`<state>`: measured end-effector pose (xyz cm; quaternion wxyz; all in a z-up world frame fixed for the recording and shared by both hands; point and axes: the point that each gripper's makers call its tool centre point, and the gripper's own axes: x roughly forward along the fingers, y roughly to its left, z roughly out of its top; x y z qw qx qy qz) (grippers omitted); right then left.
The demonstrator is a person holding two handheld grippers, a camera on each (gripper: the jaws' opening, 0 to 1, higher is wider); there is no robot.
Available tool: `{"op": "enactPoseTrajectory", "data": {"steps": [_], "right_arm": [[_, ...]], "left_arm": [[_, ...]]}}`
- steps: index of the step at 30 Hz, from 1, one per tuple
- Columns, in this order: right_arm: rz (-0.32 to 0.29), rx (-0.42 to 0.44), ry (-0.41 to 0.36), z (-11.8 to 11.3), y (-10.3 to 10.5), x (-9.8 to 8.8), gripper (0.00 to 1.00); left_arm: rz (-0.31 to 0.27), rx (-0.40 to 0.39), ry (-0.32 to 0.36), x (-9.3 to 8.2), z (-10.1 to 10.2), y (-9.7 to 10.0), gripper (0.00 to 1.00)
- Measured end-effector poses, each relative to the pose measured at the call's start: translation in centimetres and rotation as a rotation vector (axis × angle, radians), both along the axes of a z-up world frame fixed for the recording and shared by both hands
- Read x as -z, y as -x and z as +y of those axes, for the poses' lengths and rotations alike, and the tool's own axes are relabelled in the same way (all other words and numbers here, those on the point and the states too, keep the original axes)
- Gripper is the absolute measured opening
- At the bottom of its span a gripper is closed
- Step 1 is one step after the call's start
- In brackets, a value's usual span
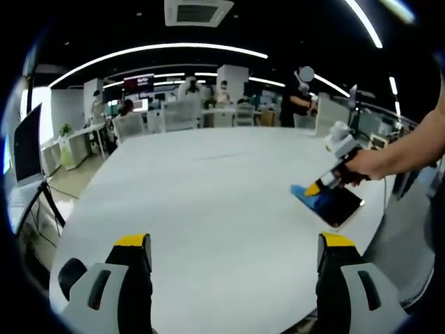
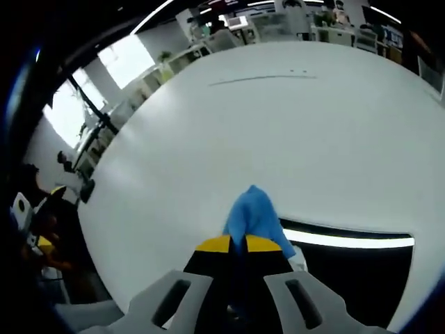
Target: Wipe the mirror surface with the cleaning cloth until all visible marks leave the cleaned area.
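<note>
The soft blue cleaning cloth [image 2: 254,217] is pinched in the closed right tongs [image 2: 238,245] on the fragile mirror [image 2: 348,275]; the left tongs [image 1: 234,250] are held wide open, empty, above the tabletop [image 1: 208,202].

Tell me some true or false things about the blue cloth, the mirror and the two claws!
1. The right claw pinches the blue cleaning cloth. True.
2. The mirror hangs on a wall. False: it lies flat on the white table.
3. The left claw holds a sponge. False: it is open and holds nothing.
4. The mirror sits near the table's edge. True.
</note>
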<state>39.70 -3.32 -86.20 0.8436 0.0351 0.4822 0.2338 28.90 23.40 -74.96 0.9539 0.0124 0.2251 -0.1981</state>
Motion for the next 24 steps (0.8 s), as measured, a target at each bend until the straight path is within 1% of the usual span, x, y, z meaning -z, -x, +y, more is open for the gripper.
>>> {"op": "enactPoseTrajectory", "data": {"steps": [2,11,13,15,17,19,21,24], "right_arm": [[0.008,0.008,-0.003,0.0,0.4,-0.3,0.0],[-0.005,-0.011,0.003,0.0,1.2,-0.4,0.0],[0.013,-0.001,-0.004,0.0,1.6,-0.5,0.0],[0.022,-0.004,-0.004,-0.1,2.2,-0.5,0.0],[0.025,-0.012,-0.005,-0.2,2.6,-0.5,0.0],[0.051,0.001,-0.012,-0.3,2.7,-0.4,0.0],[0.049,-0.018,-0.001,-0.3,2.9,-0.4,0.0],[0.027,-0.032,0.002,-0.3,2.8,-0.1,0.0]], "left_arm": [[0.001,-0.003,-0.003,-0.2,0.0,0.2,0.99],[-0.006,-0.021,-0.007,-1.0,0.5,1.1,0.99],[-0.007,-0.023,-0.007,-1.1,0.6,1.2,0.99],[-0.016,-0.019,-0.013,-1.2,0.8,1.1,0.99],[-0.024,-0.031,-0.003,-1.3,0.9,0.9,0.99],[-0.01,-0.05,0.007,-0.9,1.2,0.6,0.99],[-0.035,-0.059,0.03,-1.6,1.0,0.3,0.99],[-0.036,-0.05,0.021,-1.7,0.4,0.4,0.99]]}}
